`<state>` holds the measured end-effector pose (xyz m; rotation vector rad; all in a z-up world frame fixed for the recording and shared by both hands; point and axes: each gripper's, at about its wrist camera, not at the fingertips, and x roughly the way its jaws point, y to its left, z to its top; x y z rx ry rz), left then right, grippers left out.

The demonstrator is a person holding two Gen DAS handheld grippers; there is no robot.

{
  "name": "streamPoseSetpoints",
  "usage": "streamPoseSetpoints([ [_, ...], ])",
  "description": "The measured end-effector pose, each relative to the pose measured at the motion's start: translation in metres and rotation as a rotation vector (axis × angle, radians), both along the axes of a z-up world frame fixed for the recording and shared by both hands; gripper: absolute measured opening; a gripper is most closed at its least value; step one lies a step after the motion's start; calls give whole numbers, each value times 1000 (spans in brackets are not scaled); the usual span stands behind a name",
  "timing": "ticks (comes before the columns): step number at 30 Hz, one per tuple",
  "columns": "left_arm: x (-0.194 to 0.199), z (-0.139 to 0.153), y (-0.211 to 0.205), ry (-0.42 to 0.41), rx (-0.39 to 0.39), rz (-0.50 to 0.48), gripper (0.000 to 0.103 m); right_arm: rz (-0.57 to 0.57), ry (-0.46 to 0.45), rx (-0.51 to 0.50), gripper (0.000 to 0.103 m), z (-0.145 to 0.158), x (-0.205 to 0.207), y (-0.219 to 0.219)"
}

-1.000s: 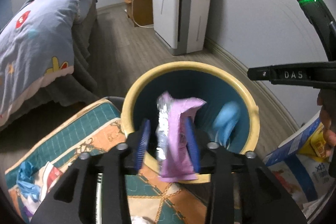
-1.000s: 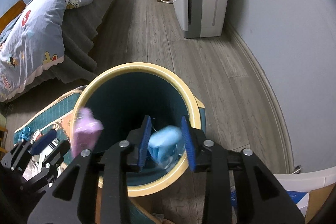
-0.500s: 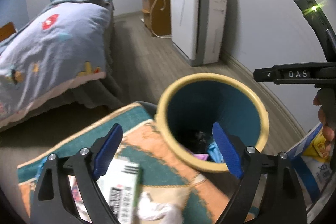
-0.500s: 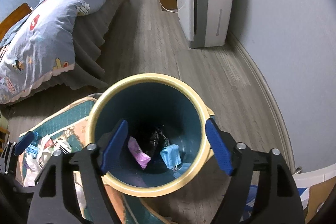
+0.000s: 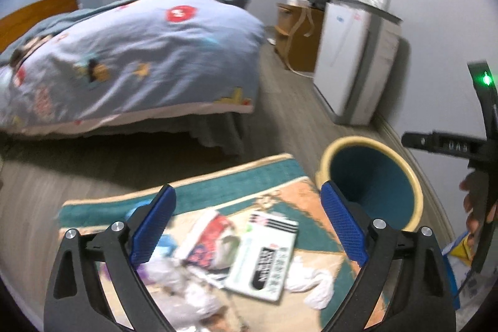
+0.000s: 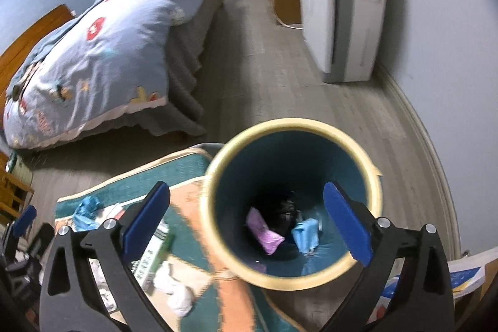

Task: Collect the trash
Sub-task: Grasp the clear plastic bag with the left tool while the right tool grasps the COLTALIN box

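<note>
The left gripper (image 5: 247,226) and the right gripper (image 6: 247,224) are both opening wide and hold nothing. A purple wrapper (image 6: 264,231) and a blue wrapper (image 6: 306,234) lie down in the round bin (image 6: 218,176). More trash (image 5: 261,257) lies on the rug (image 5: 236,179), left of the bin

Bedroom with pale blue-grey walls (image 6: 442,30) and grey wood-plank floor (image 6: 261,58). Bed (image 5: 130,58) under blue patterned quilt, wooden headboard (image 5: 34,17). White appliance (image 6: 342,11) against wall beside wooden cabinet (image 5: 295,39). Patterned rug (image 5: 242,176) on floor.
</note>
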<state>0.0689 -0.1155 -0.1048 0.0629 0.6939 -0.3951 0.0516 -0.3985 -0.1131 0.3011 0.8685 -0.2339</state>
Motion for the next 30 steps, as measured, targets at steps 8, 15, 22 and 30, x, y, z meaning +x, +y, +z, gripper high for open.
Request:
streamPoseSetpoints([
  [8, -2, 6, 73, 1, 10, 135, 94, 63, 19, -7, 97, -4, 16, 45],
  [15, -3, 4, 120, -1, 25, 216, 94, 71, 68, 6, 97, -20, 27, 77],
  [22, 7, -14, 142, 32, 82, 250, 94, 117, 142, -20, 97, -44, 40, 116],
  [30, 14, -31, 164, 73, 111, 261, 94, 142, 260, -2, 97, -89, 56, 159],
])
